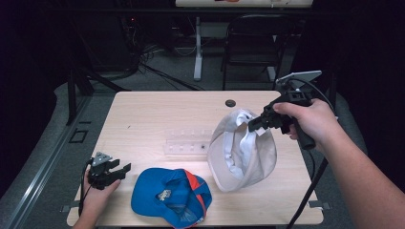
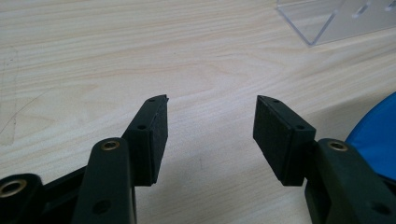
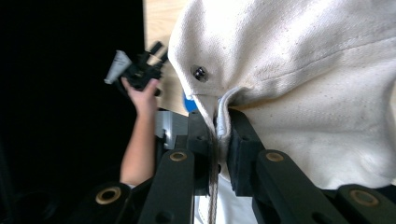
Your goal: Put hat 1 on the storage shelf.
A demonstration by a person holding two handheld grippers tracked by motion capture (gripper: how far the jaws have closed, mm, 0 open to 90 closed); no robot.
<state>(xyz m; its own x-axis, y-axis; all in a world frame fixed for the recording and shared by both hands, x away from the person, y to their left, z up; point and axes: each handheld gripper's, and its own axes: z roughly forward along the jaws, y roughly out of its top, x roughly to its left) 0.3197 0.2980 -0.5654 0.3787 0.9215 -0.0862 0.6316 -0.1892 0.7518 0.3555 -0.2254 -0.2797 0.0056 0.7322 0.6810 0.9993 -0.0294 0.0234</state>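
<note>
Your right gripper (image 1: 258, 123) is clamped on the rim of the cream cap (image 1: 243, 152), lifted at 3 o'clock of the table (image 1: 153, 114). The left gripper (image 1: 117, 171) rests gaping (nothing between its jaws) at 9 o'clock of the blue cap (image 1: 169, 195). Next, probably set the cream cap down squarely.

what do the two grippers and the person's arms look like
Both the left gripper and the right gripper are black, each with a grey three-cornered plate on top and a black cable trailing off. The fingers carry ribbed black pads, with brass-coloured rivets at the linkages. The forearms are bare, no sleeves.
</note>
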